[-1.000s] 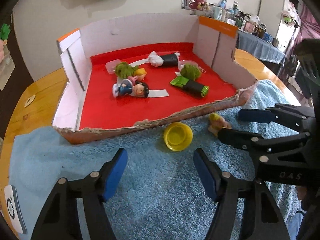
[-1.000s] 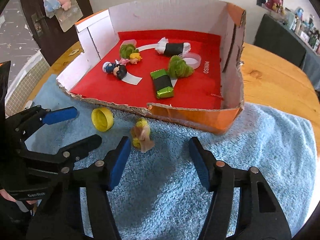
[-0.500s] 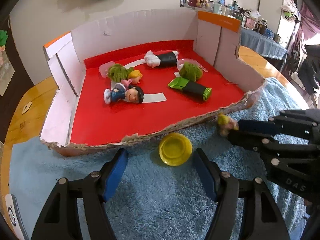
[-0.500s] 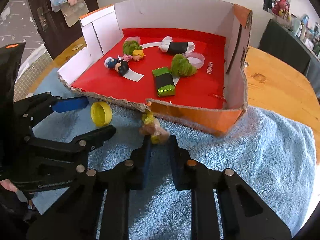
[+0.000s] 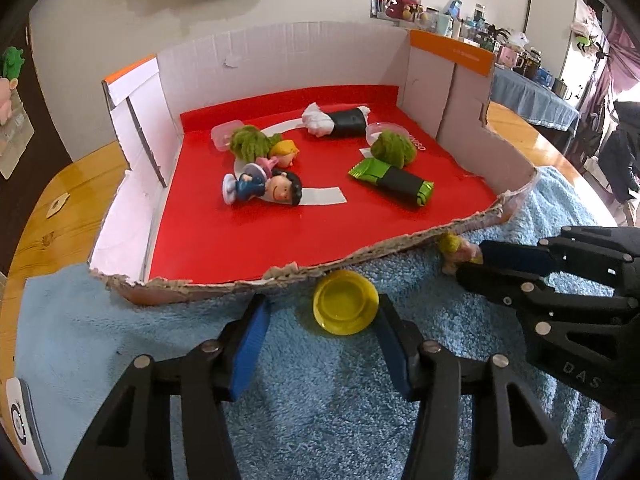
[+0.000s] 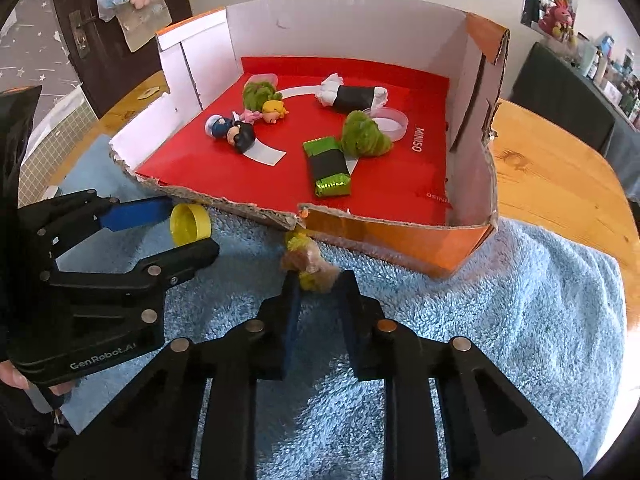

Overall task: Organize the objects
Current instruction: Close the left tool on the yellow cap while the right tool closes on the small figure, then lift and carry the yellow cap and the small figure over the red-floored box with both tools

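Two pickups run together: right gripper (image 6: 316,284) pinches the small yellow-haired plastic figurine (image 6: 306,262), so lift clear of the torn cardboard box (image 6: 400,236), while left gripper (image 5: 320,316), half-open and closing, should centre the round yellow plastic cap (image 5: 345,307).

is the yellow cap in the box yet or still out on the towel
Out. The yellow cap lies open side up on the blue towel, just outside the cardboard box's torn front edge.
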`<state>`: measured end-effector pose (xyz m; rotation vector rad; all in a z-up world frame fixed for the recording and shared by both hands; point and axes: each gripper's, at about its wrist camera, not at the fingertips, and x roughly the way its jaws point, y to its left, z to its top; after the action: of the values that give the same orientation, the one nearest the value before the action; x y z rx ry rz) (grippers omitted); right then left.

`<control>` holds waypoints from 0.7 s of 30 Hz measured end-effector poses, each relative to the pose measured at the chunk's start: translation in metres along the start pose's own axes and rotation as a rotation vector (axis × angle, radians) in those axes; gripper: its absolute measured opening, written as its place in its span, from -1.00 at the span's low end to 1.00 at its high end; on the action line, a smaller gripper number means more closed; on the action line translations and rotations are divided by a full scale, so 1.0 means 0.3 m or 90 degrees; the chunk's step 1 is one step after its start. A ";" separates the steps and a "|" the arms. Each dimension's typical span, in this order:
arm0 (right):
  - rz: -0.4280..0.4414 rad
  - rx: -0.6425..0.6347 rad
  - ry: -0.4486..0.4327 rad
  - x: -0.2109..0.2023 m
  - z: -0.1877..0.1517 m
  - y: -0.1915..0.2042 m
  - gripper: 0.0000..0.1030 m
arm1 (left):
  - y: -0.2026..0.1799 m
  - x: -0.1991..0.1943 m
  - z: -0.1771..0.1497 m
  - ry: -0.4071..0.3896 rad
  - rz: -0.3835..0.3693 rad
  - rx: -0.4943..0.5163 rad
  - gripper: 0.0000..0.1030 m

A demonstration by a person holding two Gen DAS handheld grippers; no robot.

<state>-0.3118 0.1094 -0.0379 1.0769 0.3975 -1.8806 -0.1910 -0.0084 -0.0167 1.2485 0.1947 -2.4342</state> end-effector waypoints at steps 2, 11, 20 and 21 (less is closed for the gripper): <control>0.003 0.001 -0.002 0.006 0.003 -0.003 -0.55 | 0.000 -0.002 -0.003 -0.001 -0.001 0.000 0.09; 0.022 0.003 -0.005 0.032 0.020 0.009 -0.41 | -0.010 0.000 -0.003 -0.002 0.004 0.003 0.15; 0.055 0.031 -0.015 0.012 -0.002 -0.008 -0.65 | 0.015 -0.011 -0.003 -0.005 -0.002 -0.029 -0.34; 0.056 0.033 -0.017 0.007 -0.004 -0.007 -0.65 | 0.023 -0.014 -0.003 -0.005 -0.004 -0.034 -0.39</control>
<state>-0.3133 0.1102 -0.0406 1.0851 0.2826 -1.8348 -0.1853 -0.0132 -0.0135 1.2173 0.2602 -2.4221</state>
